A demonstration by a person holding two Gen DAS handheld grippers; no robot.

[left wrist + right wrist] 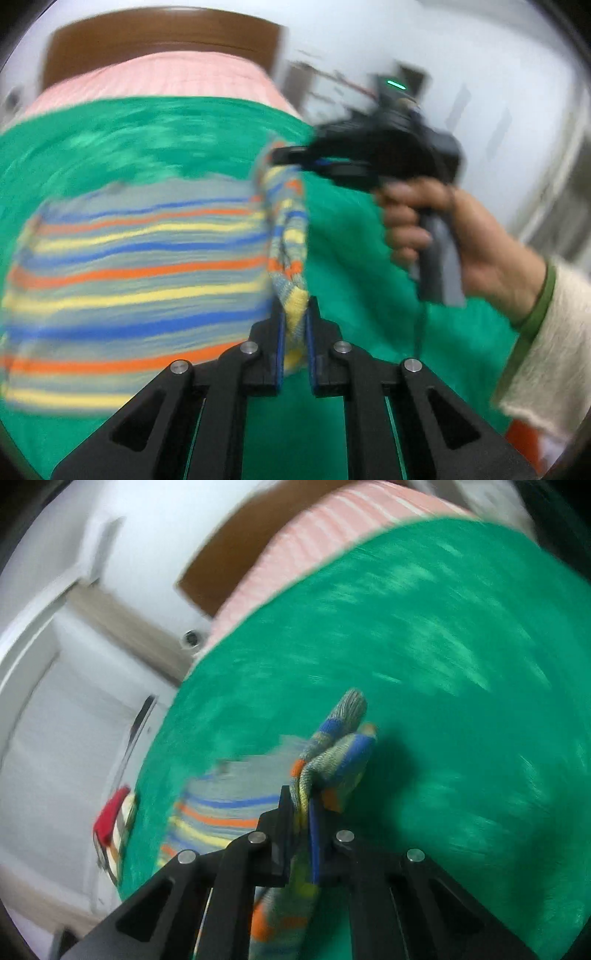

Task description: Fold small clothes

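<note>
A small knitted garment (140,266) with grey, blue, orange and yellow stripes lies partly on a green cloth (110,147). My left gripper (294,314) is shut on one edge of the garment and lifts it. My right gripper (284,157) is seen from the left wrist view, shut on the far end of the same raised edge, held by a hand. In the right wrist view my right gripper (301,805) pinches a bunched fold of the garment (332,746) above the green cloth (443,664). Both views are motion-blurred.
The green cloth covers a bed with a pink striped sheet (166,77) and a brown headboard (147,37). A white wall and door (74,664) stand beside the bed. A red and white item (110,816) hangs at the bed's edge.
</note>
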